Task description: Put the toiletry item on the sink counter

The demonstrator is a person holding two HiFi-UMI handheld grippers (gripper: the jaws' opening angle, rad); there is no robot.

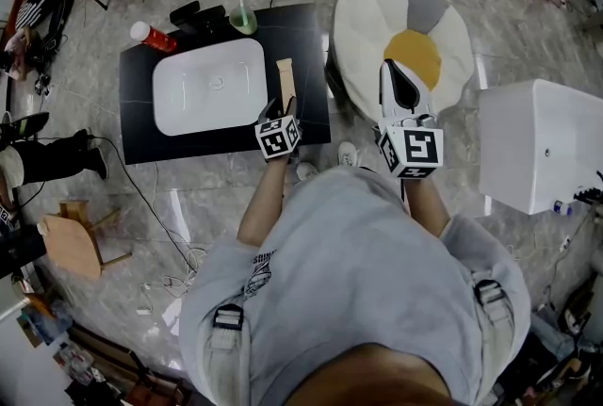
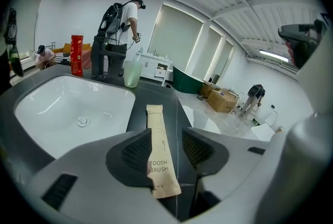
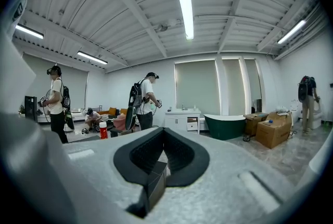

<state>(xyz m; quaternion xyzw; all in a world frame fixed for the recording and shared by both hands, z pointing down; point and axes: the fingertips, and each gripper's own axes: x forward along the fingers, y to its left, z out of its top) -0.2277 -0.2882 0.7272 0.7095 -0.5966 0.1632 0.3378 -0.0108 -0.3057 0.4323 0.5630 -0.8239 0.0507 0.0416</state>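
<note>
Finishing the put-down step, by the look of it: resting the long tan paper toothbrush packet (image 2: pixel 156 129) flat on the black stone sink counter (image 1: pixel 311 37), just beside the white sink bowl (image 1: pixel 207 89). Holding the left gripper (image 2: pixel 167 151) low over the near end of the packet, jaws spread wide, one on each side, not pinching it. Holding the right gripper (image 3: pixel 164 153) off to the side, over a round white, grey and yellow floor cushion (image 1: pixel 377 27), jaws pressed together on nothing.

Next, most likely calling for pulling the left gripper straight back and up. Taking care not to be dragging the packet along, with the left pad sitting very close to its edge. Needing nothing from the right gripper, it seems.

Counting on the counter: one toothbrush packet, one sink bowl, one black tap (image 1: pixel 198 15), one pale green plastic cup (image 1: pixel 243 20), one red can with a white top (image 1: pixel 153 37). Counting two grippers and one cushion.
</note>
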